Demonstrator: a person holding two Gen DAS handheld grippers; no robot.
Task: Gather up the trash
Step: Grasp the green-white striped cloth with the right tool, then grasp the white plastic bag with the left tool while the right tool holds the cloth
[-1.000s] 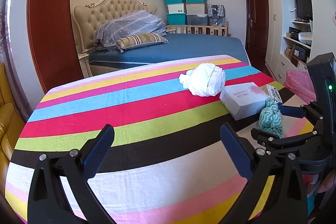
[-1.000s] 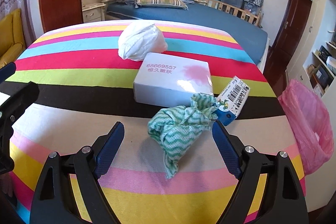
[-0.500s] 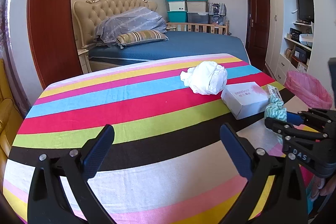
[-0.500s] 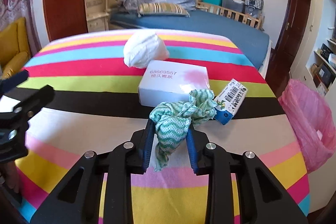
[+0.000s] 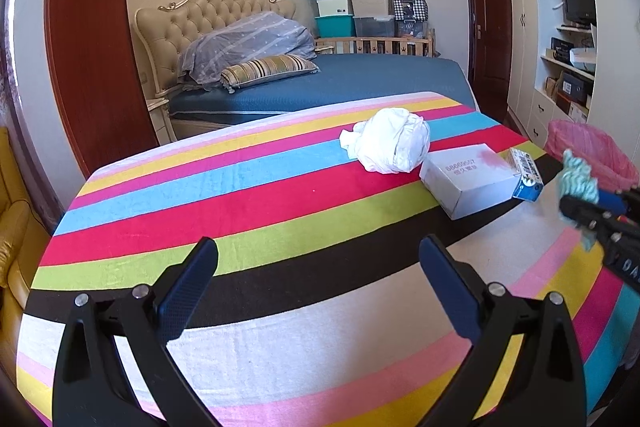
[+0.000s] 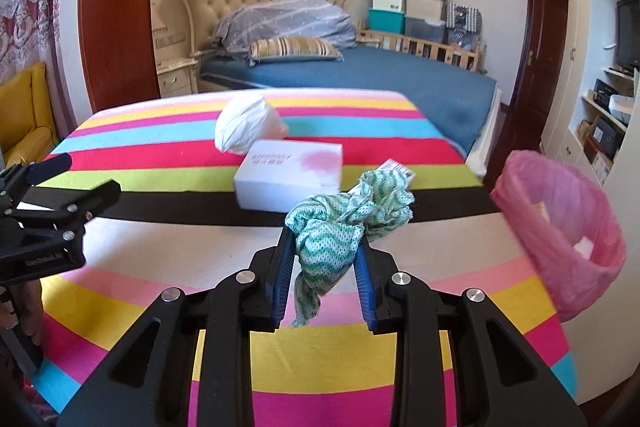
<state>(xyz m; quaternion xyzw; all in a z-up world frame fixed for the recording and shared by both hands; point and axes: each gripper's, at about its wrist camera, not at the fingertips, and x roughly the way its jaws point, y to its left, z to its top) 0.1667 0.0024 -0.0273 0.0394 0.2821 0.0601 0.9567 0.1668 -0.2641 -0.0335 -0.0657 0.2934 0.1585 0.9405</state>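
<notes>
Pink bin bag [image 6: 560, 239]: right of counter [image 6: 200, 267]; holds white scraps
Right claw [image 6: 324, 267]: clamped on green rag [image 6: 340, 227], raised above counter
Left claw [image 5: 316, 287]: spread wide, nothing between

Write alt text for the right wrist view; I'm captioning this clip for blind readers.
The right gripper has its jaws shut on a crumpled green-and-white cloth, held above a rainbow-striped tablecloth. A pink-lined trash bin stands to the right; a white box and a white wad lie beyond.
</notes>
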